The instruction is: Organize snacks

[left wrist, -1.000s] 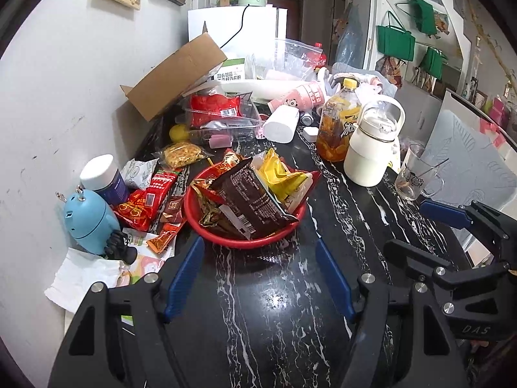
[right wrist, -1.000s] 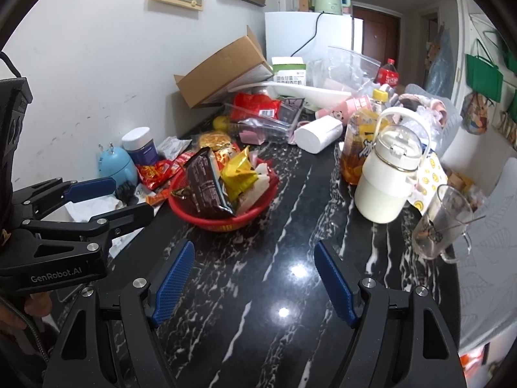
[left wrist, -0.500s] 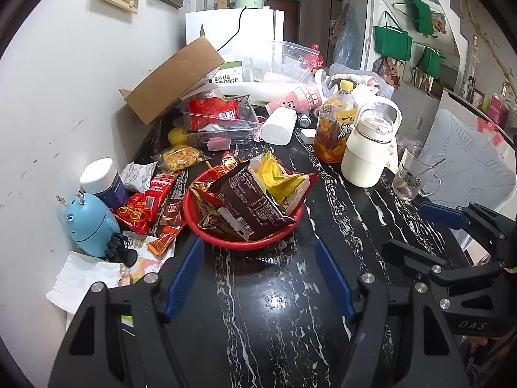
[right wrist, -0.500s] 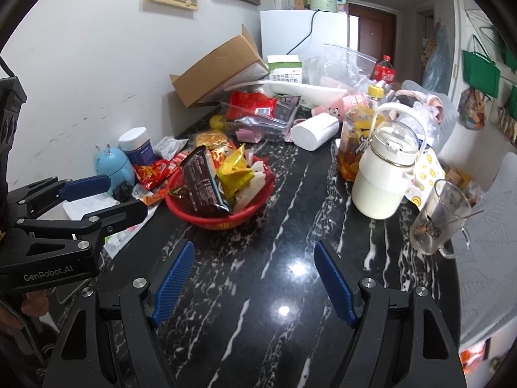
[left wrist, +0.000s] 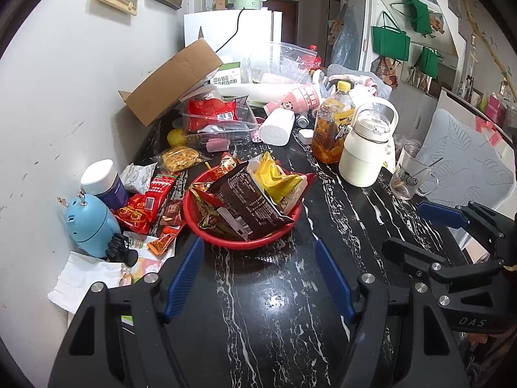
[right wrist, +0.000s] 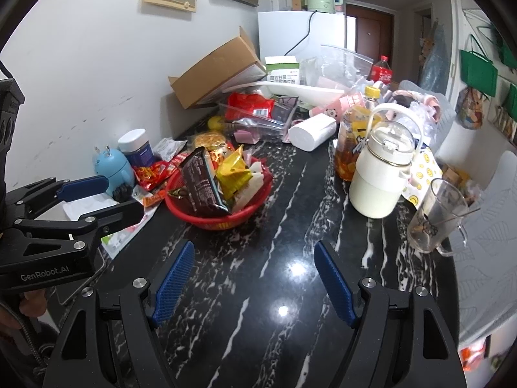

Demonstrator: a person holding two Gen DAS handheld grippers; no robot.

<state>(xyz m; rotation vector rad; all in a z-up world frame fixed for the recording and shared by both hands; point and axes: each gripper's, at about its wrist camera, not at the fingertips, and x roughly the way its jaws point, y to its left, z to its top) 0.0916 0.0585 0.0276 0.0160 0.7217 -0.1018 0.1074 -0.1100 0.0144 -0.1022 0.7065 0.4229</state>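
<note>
The black marble table (left wrist: 265,307) was long and very messy. A brown cardboard box (left wrist: 174,80) leaned on the wall at the far end, with a clear plastic tray (left wrist: 219,123) of more packets in front of it. Near the middle sat the red basket (left wrist: 245,242), already holding some snacks: a big brown packet (left wrist: 248,203), a yellow packet (left wrist: 274,177) and a few more.

The job looked only partly done. Other snacks lay loose on the table between the basket and the wall: red packets (left wrist: 145,200), a small orange packet (left wrist: 161,242) and a bag of yellow noodles (left wrist: 179,156). I think those were left to be picked up and put away.

A white jug (left wrist: 365,148), a bottle of tea (left wrist: 332,129) and a glass mug (left wrist: 410,177) stood on the other side. They were not snacks.

The left gripper (left wrist: 258,278) hung over the bare table just in front of the basket, tipped down toward it. Its jaws were apart and held nothing. The right gripper (right wrist: 255,278) hung beside it, a little farther from the basket, tipped down the same way. Its jaws were apart too, with nothing between them.
</note>
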